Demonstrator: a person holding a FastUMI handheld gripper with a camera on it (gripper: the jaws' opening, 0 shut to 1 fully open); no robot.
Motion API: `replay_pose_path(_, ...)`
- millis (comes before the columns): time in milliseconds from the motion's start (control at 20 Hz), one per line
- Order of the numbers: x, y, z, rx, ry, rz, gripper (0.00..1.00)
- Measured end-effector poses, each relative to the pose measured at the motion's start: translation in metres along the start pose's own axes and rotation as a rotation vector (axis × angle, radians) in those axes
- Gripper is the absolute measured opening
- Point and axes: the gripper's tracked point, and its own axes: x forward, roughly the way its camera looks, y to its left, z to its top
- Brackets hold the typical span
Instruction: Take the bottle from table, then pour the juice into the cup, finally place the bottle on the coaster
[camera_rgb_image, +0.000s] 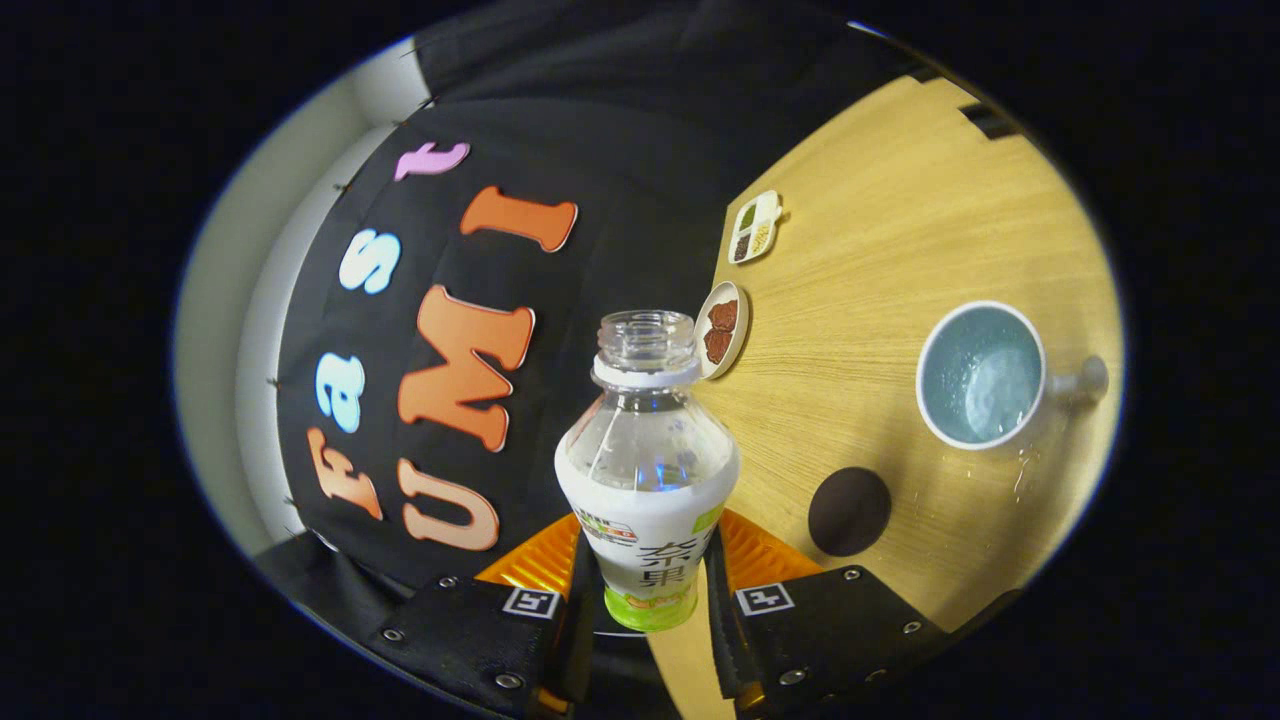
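Here the clear plastic bottle sits clamped between the gripper fingers, both pressing on its labelled lower body, one on each side. Its cap is off, the threaded mouth open and pointing away from the fingers. The view is rolled, so the wooden table stands tilted beside the bottle, which is held off the tabletop. The upper part of the bottle is transparent; how much liquid it holds I cannot tell.

Nearest the fingers on the table lies a dark round coaster, bare. Beyond it stands a white mug with a pale blue inside and a handle on its far side, well apart from the bottle mouth. Just beyond the bottle's neck is a small oval dish with brown pieces on it, and farther still a small divided tray with green, brown and pale fillings.
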Motion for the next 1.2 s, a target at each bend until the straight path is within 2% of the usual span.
replay_pose_path(300, 0.003, 0.011, 0.011, -0.439, -0.051, -0.094, 0.49)
replay_pose_path(400, 0.006, 0.006, 0.018, -0.579, -0.075, -0.154, 0.49)
replay_pose_path(550, 0.009, 0.005, 0.024, -0.749, -0.116, -0.200, 0.49)
replay_pose_path(650, 0.012, 0.011, 0.025, -0.818, -0.136, -0.198, 0.49)
replay_pose_path(850, 0.028, 0.000, 0.016, -0.971, -0.119, -0.262, 0.49)
replay_pose_path(1100, 0.051, -0.021, -0.002, -1.026, -0.059, -0.308, 0.50)
replay_pose_path(1200, 0.057, -0.029, -0.009, -1.021, -0.039, -0.318, 0.53)
